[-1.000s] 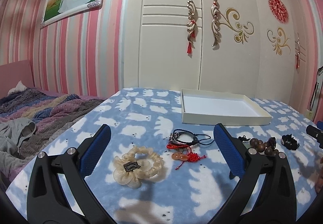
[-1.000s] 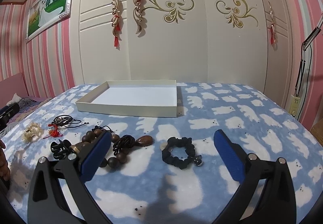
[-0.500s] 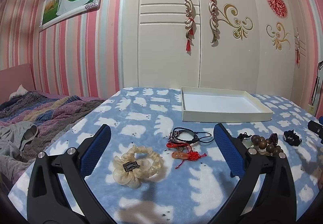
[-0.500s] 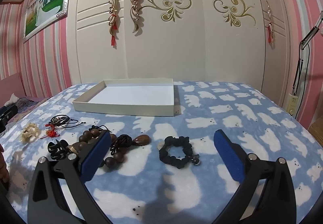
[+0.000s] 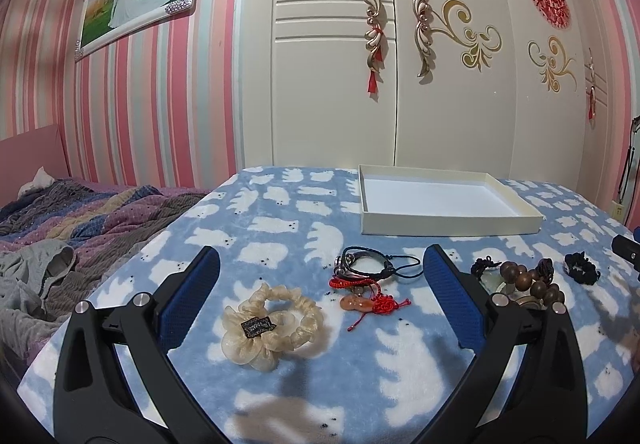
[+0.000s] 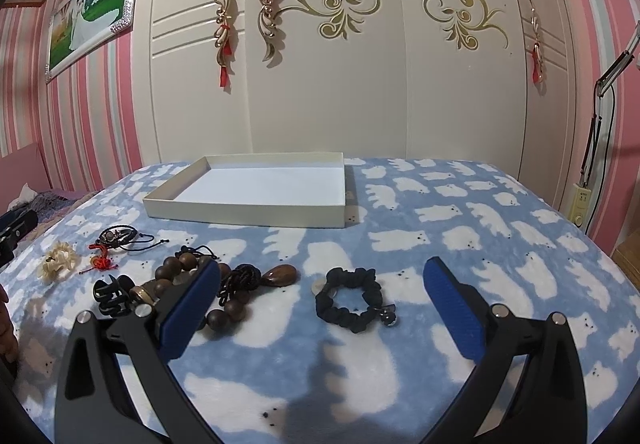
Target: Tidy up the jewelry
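Note:
A white shallow box [image 5: 440, 204] sits empty at the far side of a blue bear-print blanket; it also shows in the right wrist view [image 6: 256, 196]. My left gripper [image 5: 320, 272] is open above a cream scrunchie [image 5: 272, 328], a red cord charm [image 5: 368, 300] and a black cord bracelet [image 5: 368, 264]. My right gripper [image 6: 320, 276] is open above a black scrunchie [image 6: 352, 300]. Brown wooden beads [image 6: 236, 296] and a black hair claw [image 6: 112, 292] lie by its left finger.
A bed with a striped quilt [image 5: 80, 212] lies left of the blanket. White wardrobe doors [image 6: 320, 84] stand behind the box. A wall socket [image 6: 580, 204] and a lamp arm [image 6: 616, 64] are at the right.
Both grippers have shifted slightly; the views tilted a little and the items sit marginally differently in frame. Nothing was picked up or let go.

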A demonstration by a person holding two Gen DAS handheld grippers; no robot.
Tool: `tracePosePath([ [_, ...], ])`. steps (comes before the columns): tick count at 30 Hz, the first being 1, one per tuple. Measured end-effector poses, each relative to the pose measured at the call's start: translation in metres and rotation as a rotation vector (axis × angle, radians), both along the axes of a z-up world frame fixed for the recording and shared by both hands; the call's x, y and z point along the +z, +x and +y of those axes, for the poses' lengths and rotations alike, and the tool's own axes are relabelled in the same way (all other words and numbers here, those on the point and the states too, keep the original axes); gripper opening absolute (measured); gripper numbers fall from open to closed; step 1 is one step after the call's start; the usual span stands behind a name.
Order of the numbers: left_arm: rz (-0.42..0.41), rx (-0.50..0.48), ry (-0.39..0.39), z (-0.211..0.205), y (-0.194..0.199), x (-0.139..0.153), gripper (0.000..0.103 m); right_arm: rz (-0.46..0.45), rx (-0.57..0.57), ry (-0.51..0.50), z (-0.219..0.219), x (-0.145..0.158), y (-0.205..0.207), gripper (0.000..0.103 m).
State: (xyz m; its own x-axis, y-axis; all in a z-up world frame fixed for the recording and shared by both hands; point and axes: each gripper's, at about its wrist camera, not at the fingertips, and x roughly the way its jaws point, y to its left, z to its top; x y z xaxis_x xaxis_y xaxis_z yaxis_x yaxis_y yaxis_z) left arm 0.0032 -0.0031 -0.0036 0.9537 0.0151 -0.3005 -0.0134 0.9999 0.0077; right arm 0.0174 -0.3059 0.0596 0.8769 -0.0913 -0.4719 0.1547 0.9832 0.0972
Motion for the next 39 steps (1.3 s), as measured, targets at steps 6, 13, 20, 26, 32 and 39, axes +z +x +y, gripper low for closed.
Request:
tracePosePath([
  [6,-0.005,-0.003,0.01,-0.003,-0.002,0.0,0.1,0.005,0.001,-0.007,0.001,0.0,0.0,0.096],
  [13,-0.015,-0.084,0.021,-0.013,-0.01,0.002,0.1,0.009,-0.001,-0.003,0.0,0.001,-0.001,0.096],
  [20,0.005,-0.141,0.082,-0.037,-0.018,0.0,0.1,0.011,-0.001,-0.002,0.0,0.0,0.0,0.096],
  [26,0.067,-0.134,0.083,-0.039,-0.007,-0.005,0.1,0.015,0.001,-0.002,0.0,0.001,0.001,0.096],
  [32,0.074,-0.143,0.056,-0.036,-0.005,-0.006,0.1,0.032,0.008,-0.001,0.0,-0.001,0.005,0.096],
  [39,0.086,-0.168,0.055,-0.047,-0.003,-0.004,0.1,0.059,0.031,0.069,-0.002,-0.003,0.02,0.091],
])
